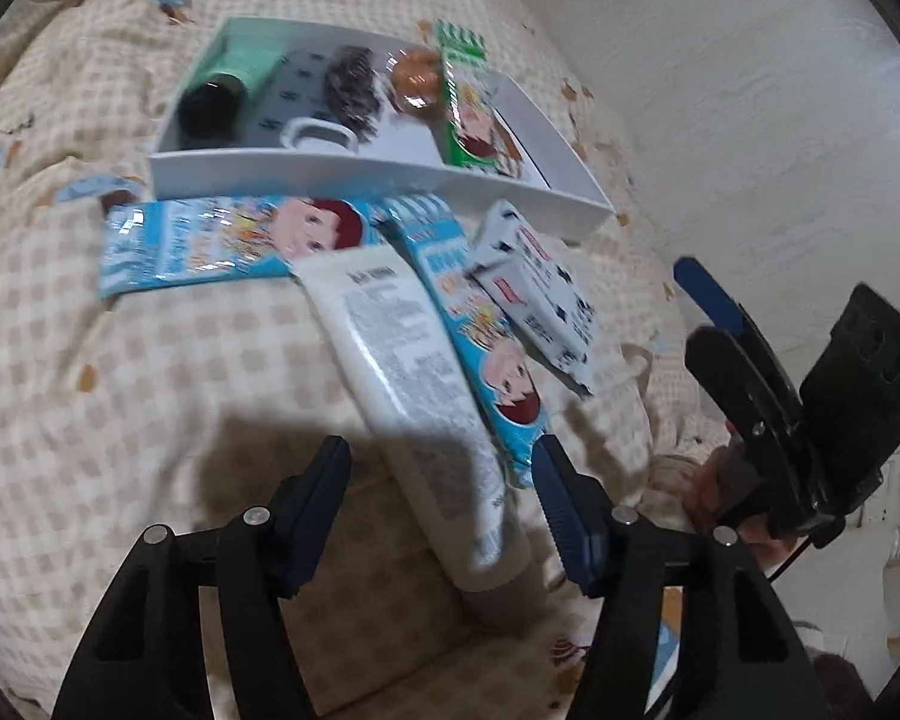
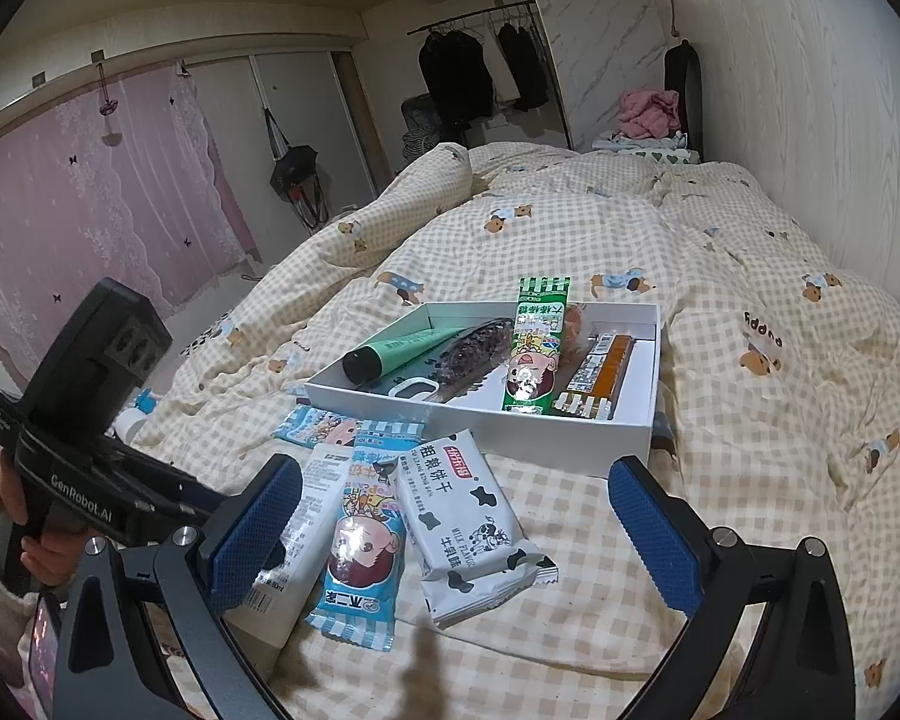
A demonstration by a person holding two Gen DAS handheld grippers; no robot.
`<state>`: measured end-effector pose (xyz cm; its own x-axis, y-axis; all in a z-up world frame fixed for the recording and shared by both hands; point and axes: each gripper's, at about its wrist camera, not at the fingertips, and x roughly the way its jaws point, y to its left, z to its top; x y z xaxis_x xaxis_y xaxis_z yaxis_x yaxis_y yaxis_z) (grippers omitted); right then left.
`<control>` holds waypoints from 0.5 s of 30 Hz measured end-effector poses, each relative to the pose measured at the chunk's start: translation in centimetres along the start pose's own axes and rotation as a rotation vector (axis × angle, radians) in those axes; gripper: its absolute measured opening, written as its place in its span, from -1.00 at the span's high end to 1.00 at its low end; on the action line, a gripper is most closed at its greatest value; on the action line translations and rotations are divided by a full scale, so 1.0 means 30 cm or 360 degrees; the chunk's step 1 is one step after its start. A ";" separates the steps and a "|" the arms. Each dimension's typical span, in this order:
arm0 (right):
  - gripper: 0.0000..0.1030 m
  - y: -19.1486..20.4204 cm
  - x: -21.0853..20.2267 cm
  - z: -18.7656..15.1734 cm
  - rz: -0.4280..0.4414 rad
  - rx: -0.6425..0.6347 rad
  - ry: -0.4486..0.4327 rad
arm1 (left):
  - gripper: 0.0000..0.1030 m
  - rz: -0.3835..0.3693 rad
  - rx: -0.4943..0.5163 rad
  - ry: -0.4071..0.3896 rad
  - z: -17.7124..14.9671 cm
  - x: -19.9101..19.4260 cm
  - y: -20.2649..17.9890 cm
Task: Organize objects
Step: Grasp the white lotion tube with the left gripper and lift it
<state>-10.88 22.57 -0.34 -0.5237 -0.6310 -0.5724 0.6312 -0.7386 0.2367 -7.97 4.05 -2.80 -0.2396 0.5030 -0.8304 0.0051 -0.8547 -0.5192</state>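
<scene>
The white tube (image 1: 417, 396) with small print lies on the checked blanket (image 1: 120, 360), just below the white box (image 1: 366, 177). The left gripper (image 1: 444, 483) sits around it, fingers apart, not pinching. The right gripper (image 2: 456, 528) is wide open over 2 snack packs (image 2: 468, 516).

A pink curtain (image 2: 78, 192) hangs left; dark clothes (image 2: 456, 78) hang beyond the checked quilt (image 2: 720, 276).

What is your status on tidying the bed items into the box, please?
Left gripper open astride white tube, no squeeze. Right gripper open, empty. Blue packet lies against the tube.
</scene>
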 end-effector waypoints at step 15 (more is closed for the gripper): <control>-1.00 -0.004 0.003 0.001 0.0002 0.0013 0.0009 | 0.34 0.0238 0.0124 -0.0281 -0.014 -0.146 0.004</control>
<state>-11.02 22.59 -0.41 -0.5199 -0.6304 -0.5764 0.6270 -0.7399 0.2437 -6.51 1.81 0.69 -0.4080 0.3459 -0.8449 -0.0201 -0.9286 -0.3704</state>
